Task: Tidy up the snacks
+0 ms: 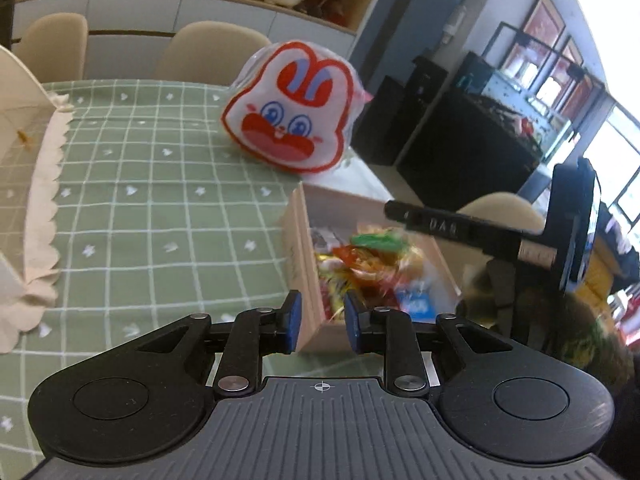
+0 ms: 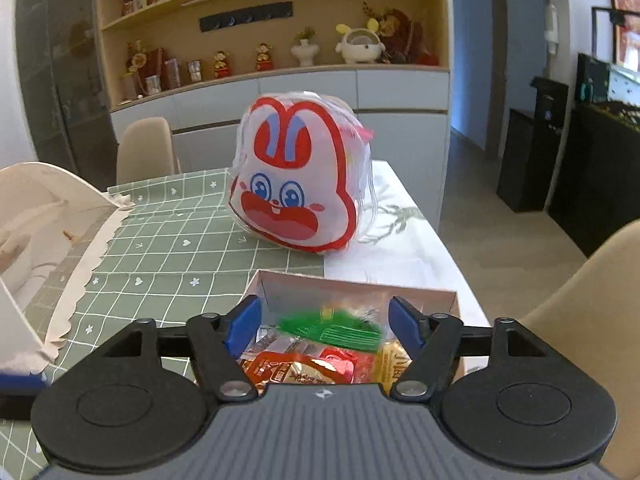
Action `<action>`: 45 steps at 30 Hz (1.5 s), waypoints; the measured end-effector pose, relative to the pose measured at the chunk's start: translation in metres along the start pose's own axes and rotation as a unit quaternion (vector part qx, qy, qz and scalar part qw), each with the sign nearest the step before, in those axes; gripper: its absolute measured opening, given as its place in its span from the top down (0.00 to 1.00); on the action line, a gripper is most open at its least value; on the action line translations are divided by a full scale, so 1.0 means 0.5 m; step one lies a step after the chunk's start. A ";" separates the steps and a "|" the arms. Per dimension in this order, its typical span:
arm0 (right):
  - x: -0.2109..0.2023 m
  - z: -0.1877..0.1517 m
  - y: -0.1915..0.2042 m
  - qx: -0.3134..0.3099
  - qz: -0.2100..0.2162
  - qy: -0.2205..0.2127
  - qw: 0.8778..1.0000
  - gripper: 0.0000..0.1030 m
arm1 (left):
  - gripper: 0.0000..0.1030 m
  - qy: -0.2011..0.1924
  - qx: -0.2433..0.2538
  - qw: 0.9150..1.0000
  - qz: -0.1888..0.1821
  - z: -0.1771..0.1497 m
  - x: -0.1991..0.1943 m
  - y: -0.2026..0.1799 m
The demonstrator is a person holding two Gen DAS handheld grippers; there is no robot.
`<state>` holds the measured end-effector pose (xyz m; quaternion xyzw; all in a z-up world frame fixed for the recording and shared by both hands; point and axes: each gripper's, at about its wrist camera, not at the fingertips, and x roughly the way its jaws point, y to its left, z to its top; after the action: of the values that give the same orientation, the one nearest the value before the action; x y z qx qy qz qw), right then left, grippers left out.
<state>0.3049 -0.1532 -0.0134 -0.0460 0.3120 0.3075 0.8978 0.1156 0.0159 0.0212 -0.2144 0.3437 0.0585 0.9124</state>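
You are working at a big table [image 2: 168, 240] wearing a green cloth with white squares, and pale chairs [image 2: 146, 148] are sitting behind it in front of a wall of shelves [image 2: 272, 20] full of little figures. On the far side of the table a puffy bag with a red and white bunny face [image 2: 298, 178] is standing up, leaning a little, and it is sitting just behind the box. On the left a white cover with a wavy frilly edge [image 2: 68, 216] is taking up that side of the table, well apart from the box. The small cardboard box [image 2: 360, 286] is sitting near the table's right edge, and it is holding the snacks [image 2: 304, 368]: red packets, a yellow one, and a green packet [image 2: 332, 330] lying on top, looking blurry. Your right gripper [image 2: 324, 326] is hanging over the open box with its blue pads [image 2: 246, 322] standing wide apart, and nothing is being squeezed between them; the green packet is lying below the gap. Your left gripper [image 1: 322, 322] is pointing at the box's near left corner [image 1: 308, 320] with its pads only a little way apart, holding nothing. The box wall is standing right in front of that narrow gap.
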 end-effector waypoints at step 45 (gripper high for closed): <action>-0.411 -0.209 0.166 0.074 -0.084 0.064 0.992 0.24 | 0.84 0.029 0.126 0.992 0.004 -0.142 -0.171 -0.115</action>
<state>0.0744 -0.2228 0.0328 -0.0244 0.3855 0.2038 0.8996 0.0229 -0.0632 0.0497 -0.0979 0.3754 0.0118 0.9216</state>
